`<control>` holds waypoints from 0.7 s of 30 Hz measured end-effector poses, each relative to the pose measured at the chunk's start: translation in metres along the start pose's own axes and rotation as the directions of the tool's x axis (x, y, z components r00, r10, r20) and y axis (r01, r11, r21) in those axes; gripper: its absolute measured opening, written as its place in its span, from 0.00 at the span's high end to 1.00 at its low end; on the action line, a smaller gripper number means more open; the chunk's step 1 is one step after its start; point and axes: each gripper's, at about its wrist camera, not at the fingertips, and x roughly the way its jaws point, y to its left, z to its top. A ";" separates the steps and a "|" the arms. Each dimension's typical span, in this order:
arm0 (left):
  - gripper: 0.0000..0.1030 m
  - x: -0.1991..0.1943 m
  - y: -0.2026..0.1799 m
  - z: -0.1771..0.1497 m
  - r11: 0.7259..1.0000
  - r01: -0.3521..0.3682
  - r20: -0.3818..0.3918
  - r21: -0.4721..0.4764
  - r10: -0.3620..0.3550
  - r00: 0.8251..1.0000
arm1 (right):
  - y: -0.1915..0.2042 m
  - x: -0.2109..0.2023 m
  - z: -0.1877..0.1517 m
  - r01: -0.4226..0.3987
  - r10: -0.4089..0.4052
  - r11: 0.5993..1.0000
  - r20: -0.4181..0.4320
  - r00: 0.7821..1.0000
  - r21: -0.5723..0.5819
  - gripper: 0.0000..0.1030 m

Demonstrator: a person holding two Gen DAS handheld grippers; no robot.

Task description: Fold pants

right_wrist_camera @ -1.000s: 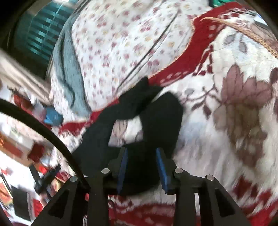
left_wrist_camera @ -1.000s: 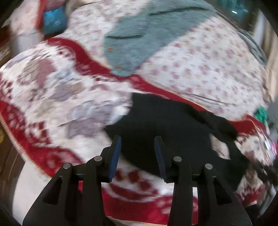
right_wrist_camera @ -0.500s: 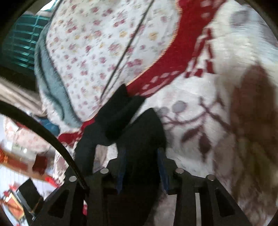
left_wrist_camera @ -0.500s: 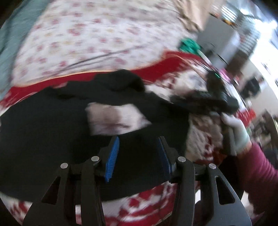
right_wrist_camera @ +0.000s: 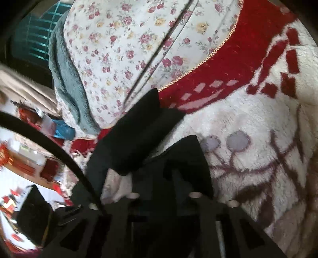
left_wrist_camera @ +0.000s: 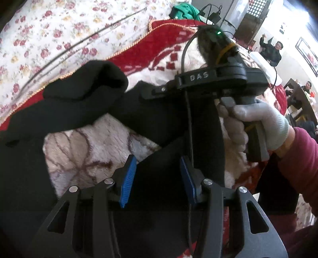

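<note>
Black pants (left_wrist_camera: pixel 85 103) lie spread on a red and white fleece blanket (left_wrist_camera: pixel 89 150), the two legs apart with blanket showing between them. My left gripper (left_wrist_camera: pixel 157 178) is open, its blue pads just above one black leg. In the left wrist view my right gripper (left_wrist_camera: pixel 157 92) reaches from the right, held by a gloved hand (left_wrist_camera: pixel 256 127), over the end of the near leg. In the right wrist view the pants (right_wrist_camera: pixel 139 135) fill the space before my right gripper (right_wrist_camera: pixel 161 176); its fingers are dark against the cloth and I cannot tell how they stand.
A floral sheet (right_wrist_camera: pixel 127 45) covers the bed beyond the blanket, with a grey-green fleece garment (right_wrist_camera: pixel 67 83) at its far edge. A green cloth (left_wrist_camera: pixel 184 10) and chargers with cables lie at the bed corner. People sit in the room at the right.
The left gripper swung right along the pants toward the leg ends and the right gripper. The right gripper moved in closer onto the end of a leg.
</note>
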 end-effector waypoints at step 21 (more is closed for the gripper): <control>0.53 0.010 -0.017 0.004 0.990 0.032 -0.022 0.139 -0.029 0.999 | 0.016 -0.020 -0.003 0.114 -0.103 0.989 0.109 0.989 -0.094 0.93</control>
